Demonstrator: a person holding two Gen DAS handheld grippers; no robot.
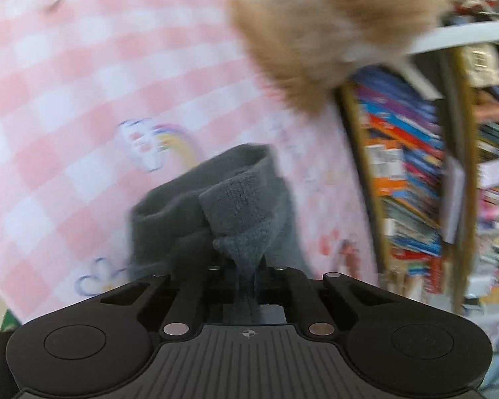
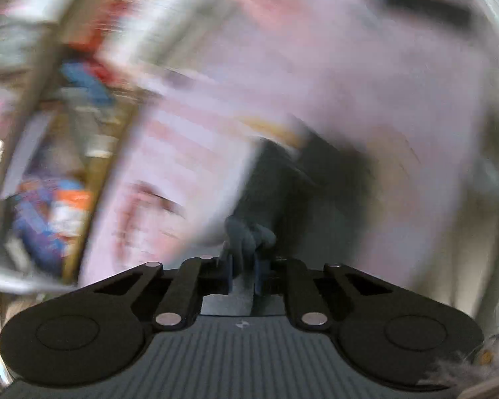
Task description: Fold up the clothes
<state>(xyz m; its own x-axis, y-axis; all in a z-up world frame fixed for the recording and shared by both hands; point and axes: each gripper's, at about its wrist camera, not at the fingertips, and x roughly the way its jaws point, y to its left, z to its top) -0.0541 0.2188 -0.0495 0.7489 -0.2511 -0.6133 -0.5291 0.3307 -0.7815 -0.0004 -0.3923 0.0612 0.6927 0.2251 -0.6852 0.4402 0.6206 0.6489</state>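
Grey knit garment above pink-check cloth | left gripper clenched on its edge; right gripper likewise | two-point hold likely spreads it for folding; right view blurred

The right gripper pinches a bunched edge of dark grey cloth over a blurred pink-checked bench.

I am looking at a surface covered by a pink-and-white checked cloth printed with small cartoon drawings. A fluffy tan item is sitting on its far part. A dark grey knitted garment is hanging over it; contact is unclear.
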